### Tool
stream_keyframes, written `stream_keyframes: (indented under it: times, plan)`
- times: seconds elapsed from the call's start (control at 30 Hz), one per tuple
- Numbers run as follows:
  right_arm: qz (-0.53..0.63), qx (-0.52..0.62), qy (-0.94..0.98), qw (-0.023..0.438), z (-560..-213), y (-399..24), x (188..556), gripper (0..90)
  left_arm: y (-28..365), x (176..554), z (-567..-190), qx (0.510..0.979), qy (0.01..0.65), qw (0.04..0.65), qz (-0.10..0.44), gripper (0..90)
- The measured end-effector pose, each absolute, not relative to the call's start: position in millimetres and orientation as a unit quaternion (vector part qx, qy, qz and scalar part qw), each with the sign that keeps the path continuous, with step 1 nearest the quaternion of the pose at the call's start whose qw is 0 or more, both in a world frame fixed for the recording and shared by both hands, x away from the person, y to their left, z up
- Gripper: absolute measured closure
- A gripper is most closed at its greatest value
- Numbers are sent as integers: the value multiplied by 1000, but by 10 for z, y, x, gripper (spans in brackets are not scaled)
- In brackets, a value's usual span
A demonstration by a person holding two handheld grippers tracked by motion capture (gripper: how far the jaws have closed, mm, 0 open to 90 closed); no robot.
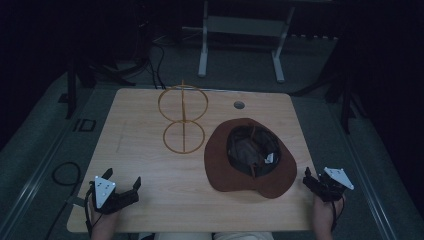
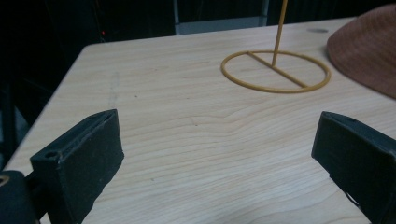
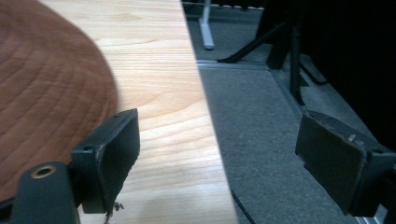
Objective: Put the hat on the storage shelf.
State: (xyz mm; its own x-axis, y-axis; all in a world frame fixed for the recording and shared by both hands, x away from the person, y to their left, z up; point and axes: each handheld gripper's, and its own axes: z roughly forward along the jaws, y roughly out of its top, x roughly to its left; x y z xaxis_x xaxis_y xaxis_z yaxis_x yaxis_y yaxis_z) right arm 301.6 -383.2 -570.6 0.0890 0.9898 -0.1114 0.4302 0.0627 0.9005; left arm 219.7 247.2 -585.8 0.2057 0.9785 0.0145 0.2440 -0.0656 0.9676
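Two hands low at near bench edge, left gripper [image 1: 131, 188] jaws wide, empty, right gripper [image 1: 309, 181] wide, empty, beside upturned brown felt hat [image 1: 220, 165], yellow wire two-ring stand [image 1: 183, 119] mid light wooden bench [image 1: 150, 165]

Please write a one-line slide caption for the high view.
Upturned brown felt hat beside a yellow wire stand on a wooden table, both hand-held grippers open.

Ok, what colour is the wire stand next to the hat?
Yellow-gold: the wire stand shows whole in the high view, its base ring closest in the left gripper view.
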Motion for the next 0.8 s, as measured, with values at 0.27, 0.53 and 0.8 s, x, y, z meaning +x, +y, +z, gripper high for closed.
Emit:
stream_keyframes:
  times: [0.27, 0.53, 0.8]
  plan:
    - [348, 586, 618, 393, -5612, -3840, 3003, 134, 2387, 2156, -5799, 619, 488, 473, 393, 24]
    - [372, 565, 647, 350, -5285, -3674, 3052, 110, 2318, 2153, -5800, 628, 495, 470, 374, 24]
    - [378, 551, 664, 335, -5019, -3552, 3160, 141, 2233, 2147, -5801, 642, 484, 475, 357, 24]
